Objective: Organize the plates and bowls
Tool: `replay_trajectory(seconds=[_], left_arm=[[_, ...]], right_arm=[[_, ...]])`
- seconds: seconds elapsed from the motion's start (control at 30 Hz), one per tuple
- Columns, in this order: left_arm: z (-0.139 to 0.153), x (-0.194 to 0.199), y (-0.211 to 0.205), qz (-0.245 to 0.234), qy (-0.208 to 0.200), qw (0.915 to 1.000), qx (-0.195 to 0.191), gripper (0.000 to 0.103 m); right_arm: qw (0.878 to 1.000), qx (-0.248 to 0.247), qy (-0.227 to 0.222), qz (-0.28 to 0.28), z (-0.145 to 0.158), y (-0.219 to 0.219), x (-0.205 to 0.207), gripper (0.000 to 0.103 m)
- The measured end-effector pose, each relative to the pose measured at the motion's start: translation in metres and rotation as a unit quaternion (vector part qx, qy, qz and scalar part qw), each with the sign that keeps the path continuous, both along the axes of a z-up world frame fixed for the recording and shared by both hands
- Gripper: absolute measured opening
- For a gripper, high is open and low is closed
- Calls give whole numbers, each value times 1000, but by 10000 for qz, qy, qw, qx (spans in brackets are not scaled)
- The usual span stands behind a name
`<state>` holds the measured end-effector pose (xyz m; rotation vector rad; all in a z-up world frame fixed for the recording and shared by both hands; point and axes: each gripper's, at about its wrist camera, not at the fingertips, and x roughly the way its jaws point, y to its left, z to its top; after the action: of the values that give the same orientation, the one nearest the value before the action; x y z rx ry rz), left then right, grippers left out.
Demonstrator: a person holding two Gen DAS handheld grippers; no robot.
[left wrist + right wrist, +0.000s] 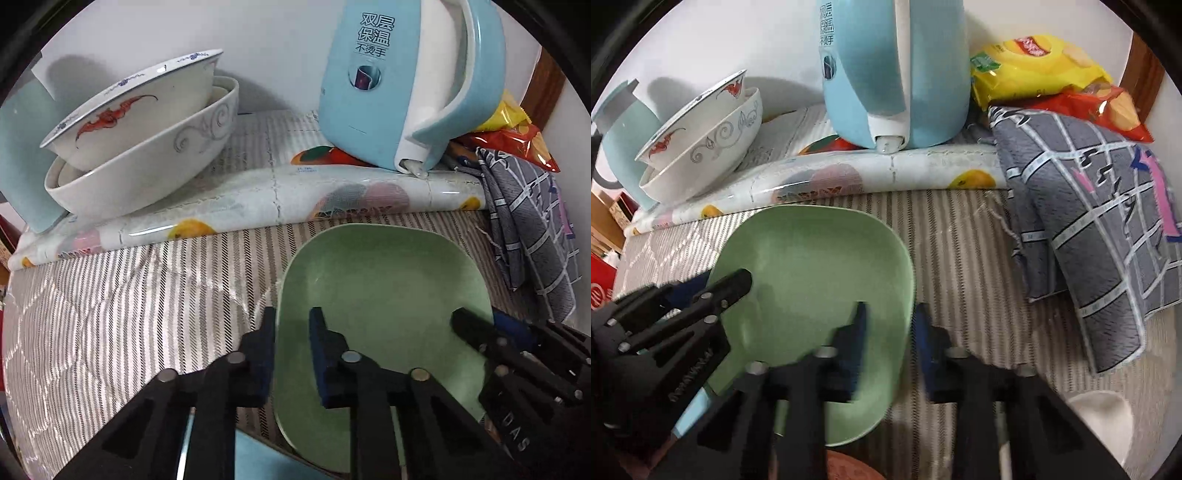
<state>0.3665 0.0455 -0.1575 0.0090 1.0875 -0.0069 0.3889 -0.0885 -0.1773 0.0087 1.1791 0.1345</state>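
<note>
Striped cloth (pixel 122 314) covers the table, and a folded fruit-print oilcloth (pixel 258 195) lies across its far part. On that oilcloth stands a pale blue kettle (pixel 402 85), handle toward the cameras; its side carries Chinese writing, 双层保温 with 不烫手 beneath, readable in the left wrist view. Right of the kettle a grey checked cloth (pixel 1089 229) hangs down over the table, printed with small marks too fine to read, and behind it lie a yellow snack bag (pixel 1038 66) with a red logo I cannot make out and a red snack bag (pixel 1108 110).

Nearest the cameras sits the green plate (pixel 384 295), a rounded rectangle with a raised rim. Its long axis runs away from the cameras, toward the kettle and wall, and it lies open side up on the striped cloth. The left gripper (pixel 293 350) has its jaws parted astride the plate's left rim, one finger outside, one inside, not visibly pressing. The right gripper (pixel 888 343) straddles the right rim likewise, jaws apart; slight blur hides any contact.

At far left two white bowls are nested and tilted: the fish bowl (pixel 129 110), with red fish and a blue rim pattern, rests inside the scroll bowl (pixel 155 162), marked with grey swirls. Beside them stands a teal jug (pixel 624 147).
</note>
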Motion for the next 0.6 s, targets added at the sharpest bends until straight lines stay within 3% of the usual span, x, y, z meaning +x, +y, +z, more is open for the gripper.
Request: replay_trajectory(seconds=[0.13, 0.6], left_arm=[[2, 1, 3, 5, -51, 10000, -42, 10], [64, -32, -3, -71, -591, 9982, -31, 9]], right_arm=[[9999, -135, -91, -58, -1, 0, 1, 6], [9971, 99, -726, -200, 52, -14, -22, 5]])
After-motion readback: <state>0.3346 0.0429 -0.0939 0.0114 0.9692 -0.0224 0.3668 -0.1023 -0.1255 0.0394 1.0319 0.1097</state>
